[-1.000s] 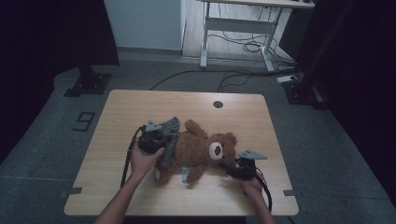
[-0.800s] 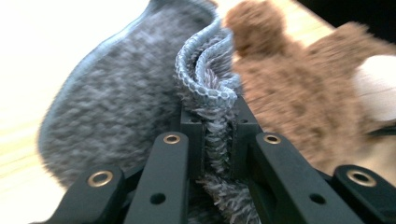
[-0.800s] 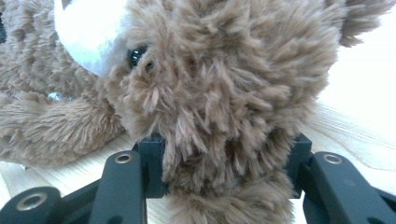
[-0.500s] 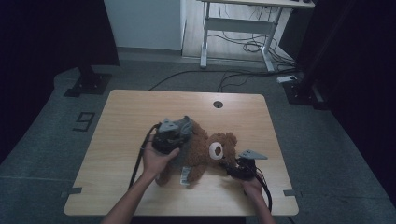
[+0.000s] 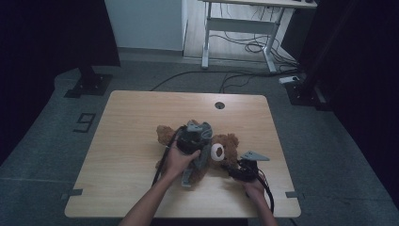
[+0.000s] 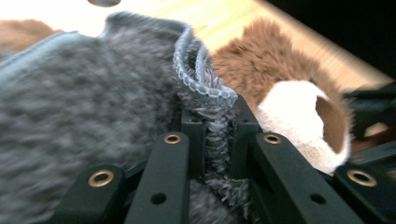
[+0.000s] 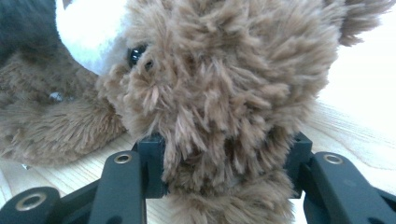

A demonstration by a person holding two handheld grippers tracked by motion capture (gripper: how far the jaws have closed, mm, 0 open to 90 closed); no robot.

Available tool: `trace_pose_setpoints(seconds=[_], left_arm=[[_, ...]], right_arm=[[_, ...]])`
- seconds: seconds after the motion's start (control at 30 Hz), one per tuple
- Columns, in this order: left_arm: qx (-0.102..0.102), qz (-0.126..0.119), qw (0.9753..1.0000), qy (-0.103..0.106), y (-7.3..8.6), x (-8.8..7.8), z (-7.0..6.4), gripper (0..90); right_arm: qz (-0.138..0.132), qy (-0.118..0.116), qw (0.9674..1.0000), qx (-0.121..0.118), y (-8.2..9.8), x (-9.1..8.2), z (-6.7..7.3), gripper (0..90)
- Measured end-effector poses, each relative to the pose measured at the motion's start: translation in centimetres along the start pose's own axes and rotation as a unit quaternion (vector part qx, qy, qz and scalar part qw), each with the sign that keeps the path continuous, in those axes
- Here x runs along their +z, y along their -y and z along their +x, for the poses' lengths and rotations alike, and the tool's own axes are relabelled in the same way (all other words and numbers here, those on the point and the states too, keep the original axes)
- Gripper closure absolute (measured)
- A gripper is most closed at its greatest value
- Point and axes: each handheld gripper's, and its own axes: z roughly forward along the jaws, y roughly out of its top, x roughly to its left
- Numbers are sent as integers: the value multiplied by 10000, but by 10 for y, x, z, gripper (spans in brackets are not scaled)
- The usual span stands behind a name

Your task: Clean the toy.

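Since the earlier frames, the left gripper [image 5: 192, 137] has been carried rightward with the grey garment, from the bear's left side to over its body, while the right gripper [image 5: 241, 170] has been kept at the head. The bear [image 5: 225, 149] is seen lying near the middle of the table [image 5: 136, 117], head toward the person's right. In the left gripper view, the garment [image 6: 93, 88] is pinched at its stitched hem [image 6: 205, 88] between nearly closed jaws, the cloth bunched in the narrow gap. In the right gripper view, the jaws are set wide but pressed on both sides of the bear's furry head, so it is held.

The step in hand is judged to be dressing or undressing the bear; which one cannot be told. To do it well, the head should be kept pinned as an anchor while the hem is drawn steadily along the body, not upward, so the bear is not lifted. The grip on the thin hem should be kept firm, since slippage is likely there. Snagging on an arm should be watched for.
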Motion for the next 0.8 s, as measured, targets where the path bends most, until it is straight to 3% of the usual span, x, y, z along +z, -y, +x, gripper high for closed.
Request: trace_pose_setpoints(seconds=[0.13, 0.3, 0.43, 0.5, 0.8], left_arm=[[13, -110, 9997, -211, 2, -23, 15, 802], [39, -64, 9977, -668, 5, -43, 33, 801], [-175, -60, 9952, -957, 14, -52, 54, 799], [-289, 16, 9929, -1156, 22, -55, 67, 800], [-783, 38, 9869, -1408, 56, -63, 99, 801]], right_arm=[[-1, 7, 10000, 7, 0, 0, 1, 495], [-2, 8, 10000, 23, 0, 0, 1, 495], [-4, 9, 10000, 34, 0, 0, 1, 495], [-7, 9, 10000, 31, 0, 0, 1, 495], [-7, 11, 10000, 29, 0, 1, 1, 495]])
